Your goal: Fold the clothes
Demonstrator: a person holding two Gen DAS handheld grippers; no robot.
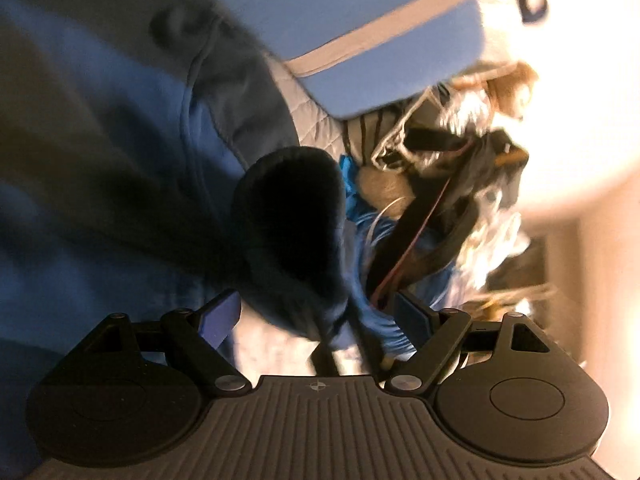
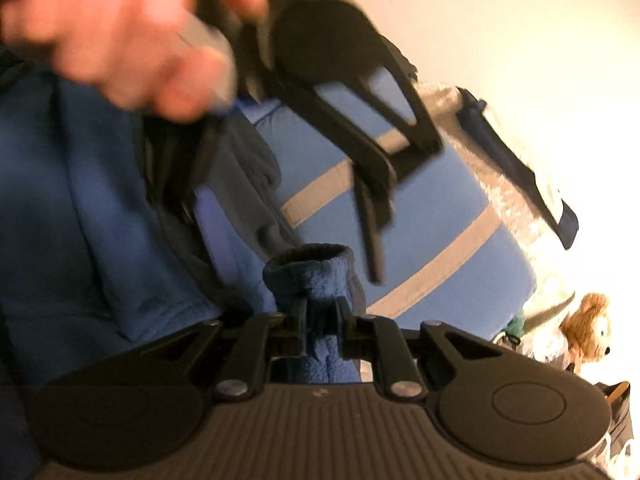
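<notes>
A blue fleece garment fills the left of both views (image 1: 100, 168) (image 2: 92, 208). Its dark-edged sleeve cuff (image 2: 316, 276) is pinched in my right gripper (image 2: 322, 328), which is shut on it. In the left wrist view the same cuff (image 1: 292, 216) hangs in front of my left gripper (image 1: 320, 316), whose jaws stand wide apart with nothing between the pads. The left gripper (image 2: 372, 168) also shows from outside in the right wrist view, held by a blurred hand (image 2: 120, 28) above the cuff.
A blue cushion with grey stripes (image 1: 360, 28) (image 2: 420, 216) lies behind the garment. A cluttered heap of straps and cloth (image 1: 440, 184) sits to the right, with a plush toy (image 2: 584, 324) at the right edge. Bright pale wall fills the upper right.
</notes>
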